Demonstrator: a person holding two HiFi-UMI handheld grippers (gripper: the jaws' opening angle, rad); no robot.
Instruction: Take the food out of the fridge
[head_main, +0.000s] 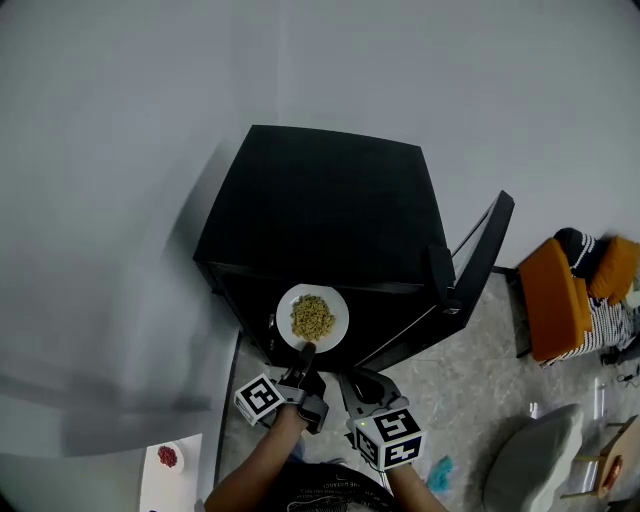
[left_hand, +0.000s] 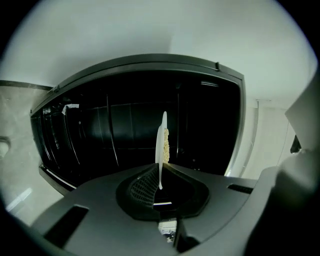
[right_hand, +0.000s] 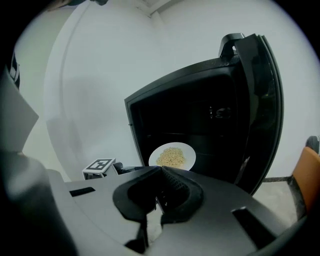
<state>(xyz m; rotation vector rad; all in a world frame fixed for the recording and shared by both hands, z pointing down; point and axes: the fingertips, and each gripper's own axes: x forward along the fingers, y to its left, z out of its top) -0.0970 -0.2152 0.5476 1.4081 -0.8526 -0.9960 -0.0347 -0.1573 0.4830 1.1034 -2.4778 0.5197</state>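
A white plate (head_main: 336, 322) of yellowish food (head_main: 312, 316) hangs just in front of the open black fridge (head_main: 320, 200). My left gripper (head_main: 305, 352) is shut on the plate's near rim. In the left gripper view the plate (left_hand: 160, 145) stands edge-on between the jaws of the left gripper (left_hand: 159, 185), with the food (left_hand: 166, 145) on its right face. My right gripper (head_main: 348, 380) sits just right of the left one, shut and holding nothing. In the right gripper view, the right gripper (right_hand: 161, 170) points at the plate (right_hand: 187, 152) and the fridge's dark inside (right_hand: 200, 115).
The fridge door (head_main: 480, 260) stands open to the right. A white wall runs behind the fridge. An orange chair (head_main: 560, 300) and a grey seat (head_main: 530, 460) stand on the floor at right. At bottom left, a white surface (head_main: 160, 485) carries something red (head_main: 168, 457).
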